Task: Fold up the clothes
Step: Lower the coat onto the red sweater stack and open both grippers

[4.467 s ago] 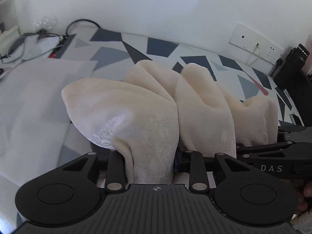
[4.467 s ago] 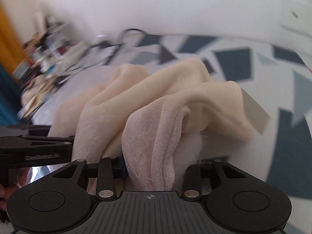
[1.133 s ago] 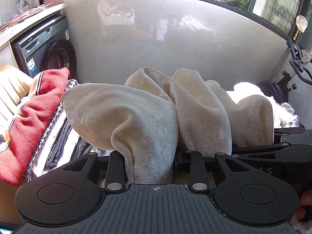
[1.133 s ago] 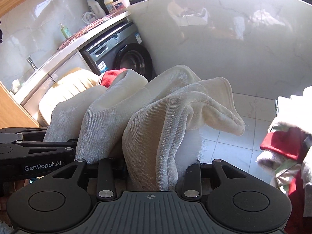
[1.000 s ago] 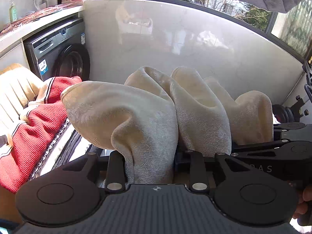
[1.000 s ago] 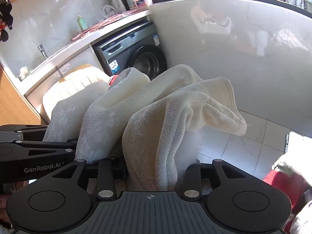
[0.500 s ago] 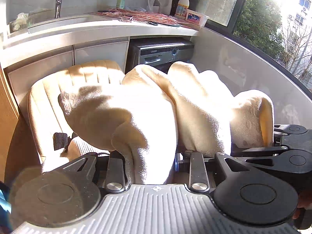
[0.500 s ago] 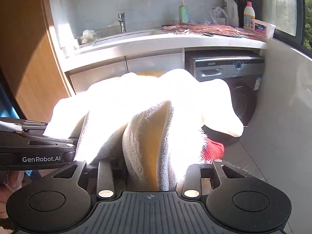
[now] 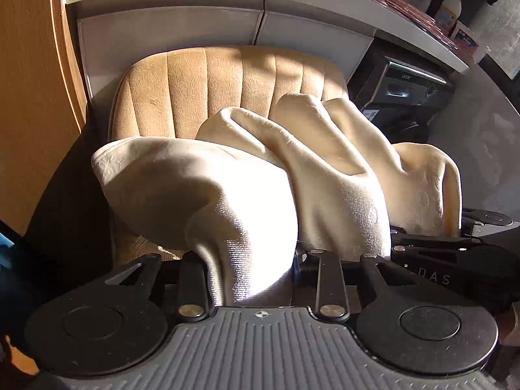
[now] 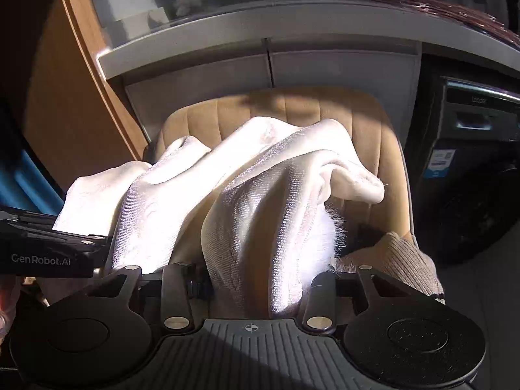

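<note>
A folded cream fleece garment (image 9: 247, 178) is bunched between both grippers and hangs just above the seat of a tan ribbed chair (image 9: 227, 81). My left gripper (image 9: 256, 256) has the garment's left end between its jaws, which are opening; the cloth hides the pads. In the right wrist view the same garment (image 10: 260, 201) fills my right gripper (image 10: 247, 263), whose jaws are also opening with cloth still wedged between them. The two grippers sit side by side, both pointing steeply down at the chair (image 10: 367, 123).
A brown knitted garment (image 10: 406, 266) lies on the chair seat at the right. Behind the chair runs a grey cabinet front (image 9: 195, 29) under a counter. A washing machine (image 10: 471, 162) stands to the right and a wooden panel (image 9: 29, 97) to the left.
Both grippers have swung with the garment from the window wall and washing machine round to the chair, and dropped closer to it. The garment still sits between both pairs of jaws.
</note>
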The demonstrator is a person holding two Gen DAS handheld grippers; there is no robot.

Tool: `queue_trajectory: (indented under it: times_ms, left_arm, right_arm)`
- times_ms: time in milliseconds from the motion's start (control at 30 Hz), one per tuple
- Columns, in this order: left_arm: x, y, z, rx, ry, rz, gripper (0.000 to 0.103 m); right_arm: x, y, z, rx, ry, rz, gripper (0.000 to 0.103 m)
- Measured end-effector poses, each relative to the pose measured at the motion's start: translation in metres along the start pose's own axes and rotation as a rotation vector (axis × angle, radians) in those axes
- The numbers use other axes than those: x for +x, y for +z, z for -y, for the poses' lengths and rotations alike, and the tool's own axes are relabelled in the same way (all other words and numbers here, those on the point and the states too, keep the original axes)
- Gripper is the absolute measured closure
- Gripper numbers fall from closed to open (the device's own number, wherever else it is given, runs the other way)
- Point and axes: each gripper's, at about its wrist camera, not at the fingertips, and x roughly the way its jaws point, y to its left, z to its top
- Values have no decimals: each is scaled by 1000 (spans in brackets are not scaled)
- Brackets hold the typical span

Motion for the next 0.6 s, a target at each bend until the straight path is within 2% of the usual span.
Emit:
queue_trajectory:
  times_ms: [67,100,133,233,300,400,433,467,533,600]
  left_arm:
    - [39,-9,-16,-68,85,-100,62]
    - [47,-14,-27,-119,99,-117,60]
    - [47,-17,-37,-169,78,-115,56]
    - [35,-25,-61,-236,-21,-115,53]
    - [29,-33,-71,-262,-48,-132,51]
    - [22,-43,-74,-264,-65,-135,47]
    - [20,-47,-72,-254,-62,-130,48]
    - [20,-47,-70,-241,-50,-125,51]
    - [19,-40,-61,-194,-4,-124,63]
    - [14,-32,-51,-141,34,-119,69]
  right_arm:
    - [36,-15,21,17,-65,-92,51]
    - [47,-24,34,44,-75,-122,48]
    - [56,-33,49,79,-75,-144,43]
    - [44,-50,86,244,55,-108,42]
    - [32,-58,104,322,130,-85,42]
    - [20,-65,118,369,185,-80,44]
    - [19,-67,119,372,192,-83,47]
    - [17,-68,119,367,187,-85,59]
    - [16,-70,118,350,168,-85,74]
    - [6,-63,114,339,142,-73,80]
